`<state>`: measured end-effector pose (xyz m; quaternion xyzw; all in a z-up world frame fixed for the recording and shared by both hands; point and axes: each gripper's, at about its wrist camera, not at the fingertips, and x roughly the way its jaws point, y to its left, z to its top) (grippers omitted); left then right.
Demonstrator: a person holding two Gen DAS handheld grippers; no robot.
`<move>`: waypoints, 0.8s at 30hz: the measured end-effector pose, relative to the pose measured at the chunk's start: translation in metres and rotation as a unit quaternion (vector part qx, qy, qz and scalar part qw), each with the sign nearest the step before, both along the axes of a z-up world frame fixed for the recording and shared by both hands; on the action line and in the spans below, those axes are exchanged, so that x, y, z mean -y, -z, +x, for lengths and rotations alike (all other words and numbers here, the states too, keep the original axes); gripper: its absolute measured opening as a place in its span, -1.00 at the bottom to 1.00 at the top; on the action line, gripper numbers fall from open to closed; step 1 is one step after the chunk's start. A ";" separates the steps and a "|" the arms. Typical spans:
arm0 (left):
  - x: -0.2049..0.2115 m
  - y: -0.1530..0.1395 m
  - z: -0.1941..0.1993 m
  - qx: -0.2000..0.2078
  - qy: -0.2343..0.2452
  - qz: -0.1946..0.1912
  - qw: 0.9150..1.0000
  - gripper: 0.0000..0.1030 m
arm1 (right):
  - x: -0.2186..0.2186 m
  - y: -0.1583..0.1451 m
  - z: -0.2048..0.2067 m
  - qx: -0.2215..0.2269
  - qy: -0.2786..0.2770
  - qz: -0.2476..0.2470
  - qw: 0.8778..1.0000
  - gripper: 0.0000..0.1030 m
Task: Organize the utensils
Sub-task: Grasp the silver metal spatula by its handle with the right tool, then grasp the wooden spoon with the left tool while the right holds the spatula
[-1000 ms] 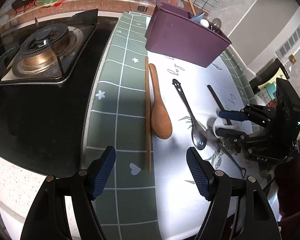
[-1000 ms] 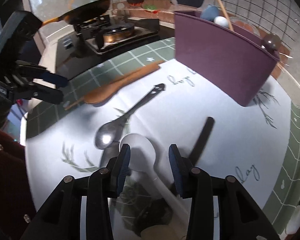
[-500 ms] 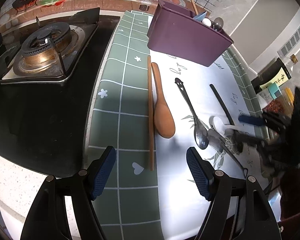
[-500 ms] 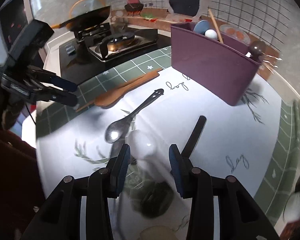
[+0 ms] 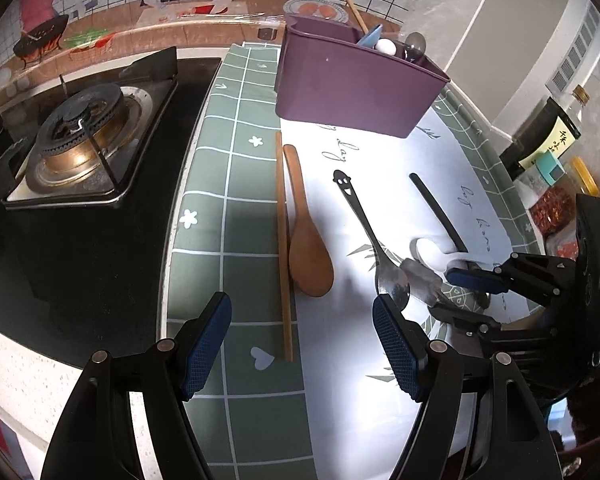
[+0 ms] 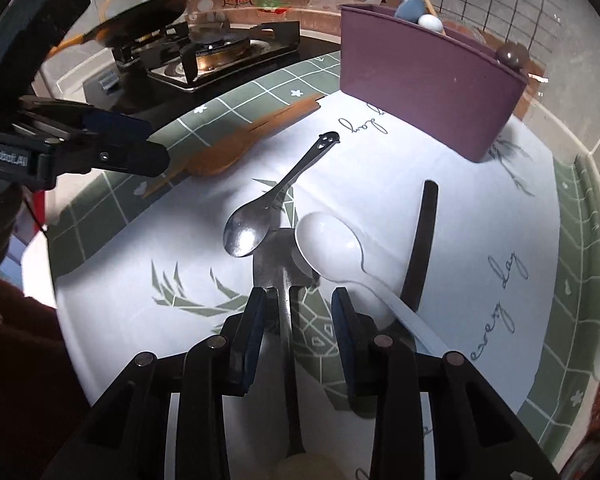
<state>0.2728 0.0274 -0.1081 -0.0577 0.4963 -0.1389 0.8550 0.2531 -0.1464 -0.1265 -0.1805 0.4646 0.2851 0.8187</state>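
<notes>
Right gripper [image 6: 298,300] fingers are set narrowly apart astride a steel utensil [image 6: 286,320]; white spoon [image 6: 332,248] and black handle [image 6: 424,236] crowd alongside. Left gripper [image 5: 302,340] fingers are held wide above the tabletop [image 5: 236,240]. Purple bin [image 6: 424,80] is stood behind.

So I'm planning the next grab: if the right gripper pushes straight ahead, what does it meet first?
Probably the metal utensil lying lengthwise between the open right gripper jaws; the white spoon overlaps it just beyond.
</notes>
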 end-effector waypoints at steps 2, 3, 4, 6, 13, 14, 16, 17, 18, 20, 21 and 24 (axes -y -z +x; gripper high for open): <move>-0.005 0.001 -0.001 -0.001 -0.010 -0.003 1.000 0.42 | -0.007 0.000 0.001 0.000 -0.001 -0.001 1.000 -0.38; -0.006 0.002 -0.001 -0.001 -0.012 -0.005 1.000 0.42 | -0.009 0.000 0.002 0.000 0.000 0.001 1.000 -0.37; -0.007 0.002 -0.001 0.000 -0.015 -0.006 1.000 0.42 | -0.012 0.000 0.003 -0.002 0.003 0.003 1.000 -0.35; -0.008 0.001 -0.001 0.003 -0.019 -0.007 1.000 0.42 | -0.018 0.001 0.005 -0.001 0.010 0.003 1.000 -0.29; 0.002 0.001 0.000 0.013 -0.006 -0.004 1.000 0.42 | -0.015 -0.001 0.009 0.017 0.049 0.001 0.999 -0.44; 0.003 0.001 0.000 0.015 -0.004 -0.003 1.000 0.42 | -0.008 -0.005 0.011 0.025 0.064 0.006 0.998 -0.44; 0.010 0.001 0.001 0.024 0.004 0.001 1.000 0.42 | 0.007 -0.014 0.015 0.032 0.092 0.023 0.995 -0.44; 0.014 0.001 0.002 0.029 0.007 0.006 1.000 0.40 | 0.017 -0.021 0.019 0.036 0.110 0.032 0.993 -0.44; 0.019 0.002 0.002 0.034 0.011 0.014 0.999 0.40 | 0.025 -0.025 0.021 0.040 0.124 0.038 0.991 -0.44; 0.030 0.006 0.006 0.044 0.017 0.039 0.998 0.17 | 0.044 -0.036 0.027 0.046 0.155 0.053 0.985 -0.44; 0.034 0.008 0.008 0.046 0.016 0.050 0.998 0.08 | 0.050 -0.039 0.029 0.048 0.166 0.057 0.983 -0.44; 0.036 0.014 0.013 0.040 0.005 0.058 0.997 -0.23 | 0.067 -0.046 0.032 0.052 0.194 0.065 0.977 -0.44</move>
